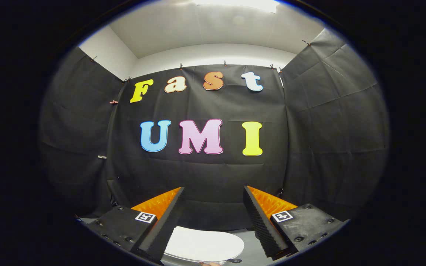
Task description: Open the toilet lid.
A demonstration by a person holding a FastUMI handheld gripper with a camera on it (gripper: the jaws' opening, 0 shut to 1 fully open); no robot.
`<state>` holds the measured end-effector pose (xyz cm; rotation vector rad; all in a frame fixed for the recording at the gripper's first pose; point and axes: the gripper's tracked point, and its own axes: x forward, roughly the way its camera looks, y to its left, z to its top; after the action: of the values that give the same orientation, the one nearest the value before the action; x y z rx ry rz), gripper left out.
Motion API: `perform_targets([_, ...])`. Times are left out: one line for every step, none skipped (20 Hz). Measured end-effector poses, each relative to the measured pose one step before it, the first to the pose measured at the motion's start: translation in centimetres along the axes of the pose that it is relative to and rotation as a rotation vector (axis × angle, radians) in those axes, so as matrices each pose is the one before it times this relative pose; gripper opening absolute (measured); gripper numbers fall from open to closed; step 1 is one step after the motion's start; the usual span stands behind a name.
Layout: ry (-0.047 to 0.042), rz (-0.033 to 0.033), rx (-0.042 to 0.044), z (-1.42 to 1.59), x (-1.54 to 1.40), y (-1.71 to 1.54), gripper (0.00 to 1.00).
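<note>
A white toilet lid (202,244) lies flat and closed, low down between and below my fingers. My gripper (213,194) is open, its two fingers spread wide and pointing over the lid toward the black cloth wall beyond. Nothing is held between the fingers. The lid's near part is hidden below the view, and its left side is partly covered by the left finger (165,225). The gripper hangs above the lid, apart from it.
Black cloth walls (205,173) close in the booth ahead and on both sides. A grey floor strip (250,240) shows beside the lid, right of it. White wall and ceiling rise above the cloth.
</note>
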<state>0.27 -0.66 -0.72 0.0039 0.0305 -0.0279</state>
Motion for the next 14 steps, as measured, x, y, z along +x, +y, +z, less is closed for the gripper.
perform_targets([-0.00147, 0.00064, 0.00135, 0.009, -0.002, 0.039, 0.98])
perform_targets([-0.00176, -0.00026, 0.00025, 0.061, 0.08, -0.099, 0.98])
perform_targets([-0.00175, -0.00128, 0.00014, 0.029, 0.032, -0.082, 0.98])
perform_targets([-0.00052, -0.00126, 0.00193, -0.058, 0.017, -0.237, 0.98])
perform_targets([0.0012, -0.00173, 0.00481, -0.016, -0.01, -0.154, 0.98])
perform_targets([0.00033, -0.00239, 0.00443, 0.035, 0.01, -0.192, 0.98])
perform_targets([-0.00028, -0.00466, 0.00377, -0.078, 0.069, -0.234, 0.98])
perform_targets([-0.00031, -0.00534, 0.00287, 0.045, 0.069, -0.292, 0.98])
perform_targets([0.00005, -0.00503, 0.00396, -0.033, 0.13, -0.319, 0.98])
perform_targets([0.00123, -0.00516, 0.00558, -0.151, 0.115, -0.323, 0.98])
perform_targets([0.00349, -0.00944, 0.00633, -0.227, 0.27, -0.462, 0.98])
perform_targets([0.00364, -0.01092, 0.011, -0.304, 0.19, -0.601, 0.98])
perform_targets([0.00655, -0.01337, 0.01665, -0.227, 0.248, -0.658, 0.98])
perform_targets([0.01232, -0.0117, 0.02246, -0.467, 0.379, -0.644, 0.98])
